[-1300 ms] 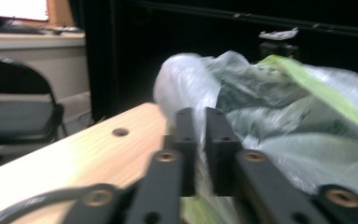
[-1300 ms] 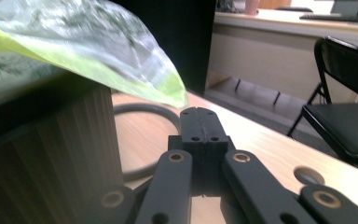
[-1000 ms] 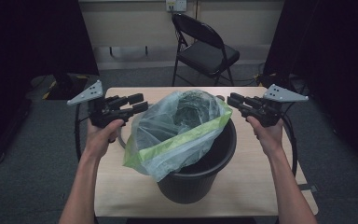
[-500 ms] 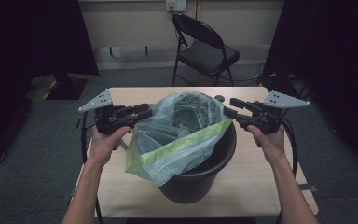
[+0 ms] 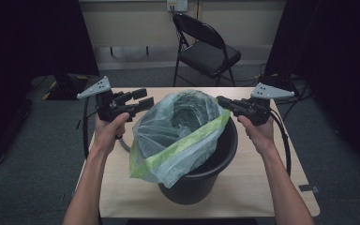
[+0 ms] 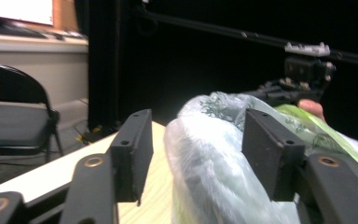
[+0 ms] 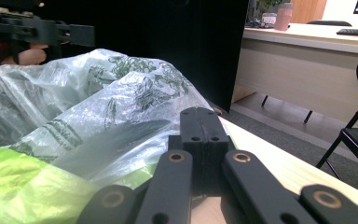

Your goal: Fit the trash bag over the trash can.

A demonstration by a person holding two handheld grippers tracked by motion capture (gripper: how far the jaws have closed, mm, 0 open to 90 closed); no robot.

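Observation:
A black bucket (image 5: 215, 154) stands mid-table with a translucent plastic bag (image 5: 178, 126) bearing a green band draped over its mouth and down its front left. My left gripper (image 5: 145, 97) is open at the bag's left side. In the left gripper view, the bag (image 6: 205, 158) bulges between that gripper's (image 6: 198, 126) spread jaws. My right gripper (image 5: 219, 100) is at the bag's upper right edge, its jaws pressed together where the film meets them. In the right gripper view, the bag (image 7: 98, 107) lies just left of the shut jaws of the right gripper (image 7: 200, 133).
The light wooden table (image 5: 272, 187) has its edges close on every side of the bucket. A folding chair (image 5: 206, 51) stands behind the table. Cables (image 5: 283, 140) trail from both grippers along the forearms. Dark curtains flank the space.
My left gripper has shifted right and slightly up, closer against the bag. The right gripper has edged inward. The bag sags a little more over the bucket's front left rim.

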